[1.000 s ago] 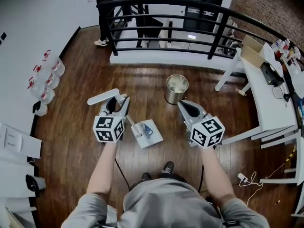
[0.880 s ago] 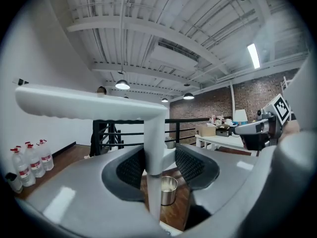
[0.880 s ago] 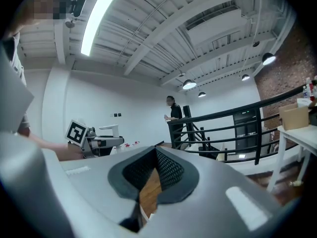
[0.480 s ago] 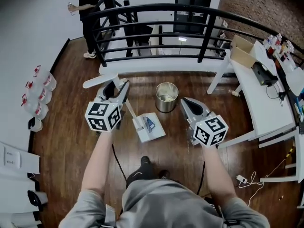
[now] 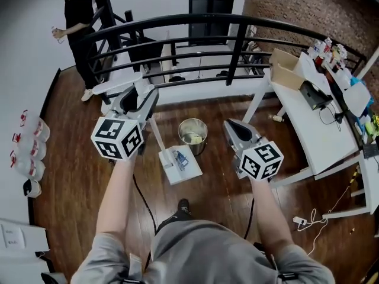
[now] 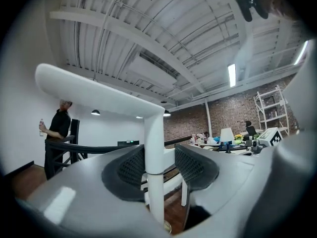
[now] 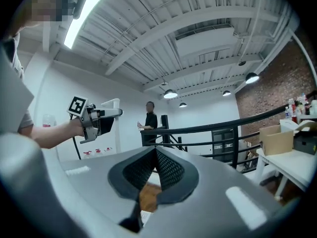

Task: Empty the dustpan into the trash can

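Observation:
My left gripper (image 5: 141,97) is shut on the long white handle (image 6: 154,168) of the dustpan. The handle runs down to the white pan (image 5: 179,164), which holds some blue and white litter and sits just left of and nearer than the round metal trash can (image 5: 192,135). In the left gripper view both pads press on the upright handle, and its flat top bar (image 6: 94,87) crosses above. My right gripper (image 5: 237,131) is level at the can's right, shut with nothing in it (image 7: 154,157). From the right gripper view, the left gripper (image 7: 91,119) shows at the left.
A black curved railing (image 5: 237,46) runs behind the can. White desks (image 5: 314,123) with boxes and gear stand at the right. A person in black (image 5: 77,22) stands at the back left. Jugs (image 5: 29,152) line the left wall. A cable and power strip (image 5: 299,220) lie on the wood floor.
Both grippers have moved forward and upward. The dustpan came along in the left gripper and now hangs right beside the trash can, which has drawn nearer.

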The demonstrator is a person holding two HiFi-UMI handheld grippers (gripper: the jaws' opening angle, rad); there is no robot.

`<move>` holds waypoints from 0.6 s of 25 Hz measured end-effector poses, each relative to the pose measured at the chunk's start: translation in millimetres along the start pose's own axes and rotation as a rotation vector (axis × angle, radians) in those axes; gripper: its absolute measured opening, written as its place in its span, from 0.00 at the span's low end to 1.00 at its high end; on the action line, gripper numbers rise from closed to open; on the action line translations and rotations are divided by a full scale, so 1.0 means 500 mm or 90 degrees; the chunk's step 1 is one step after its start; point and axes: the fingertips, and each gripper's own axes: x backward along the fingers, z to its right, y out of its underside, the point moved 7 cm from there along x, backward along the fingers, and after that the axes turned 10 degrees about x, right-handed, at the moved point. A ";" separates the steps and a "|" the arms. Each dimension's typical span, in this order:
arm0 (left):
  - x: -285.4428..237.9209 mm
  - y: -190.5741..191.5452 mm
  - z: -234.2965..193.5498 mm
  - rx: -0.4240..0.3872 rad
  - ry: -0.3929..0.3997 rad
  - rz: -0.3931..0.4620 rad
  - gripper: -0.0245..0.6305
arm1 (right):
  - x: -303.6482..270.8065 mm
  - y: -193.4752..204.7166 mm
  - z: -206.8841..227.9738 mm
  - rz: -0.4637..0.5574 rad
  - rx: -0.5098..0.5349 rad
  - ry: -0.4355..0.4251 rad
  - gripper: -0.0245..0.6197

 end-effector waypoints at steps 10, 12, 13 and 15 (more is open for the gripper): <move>-0.165 0.055 -0.090 0.027 0.032 -0.031 0.32 | -0.069 0.005 0.085 -0.018 -0.005 0.068 0.04; -0.191 0.082 -0.110 0.042 0.017 -0.049 0.31 | -0.078 0.014 0.108 -0.021 -0.011 0.070 0.04; -0.203 0.095 -0.120 0.049 0.009 -0.059 0.31 | -0.083 0.017 0.118 -0.022 -0.013 0.070 0.04; -0.225 0.115 -0.136 0.063 -0.006 -0.076 0.31 | -0.095 0.020 0.133 -0.022 -0.016 0.068 0.04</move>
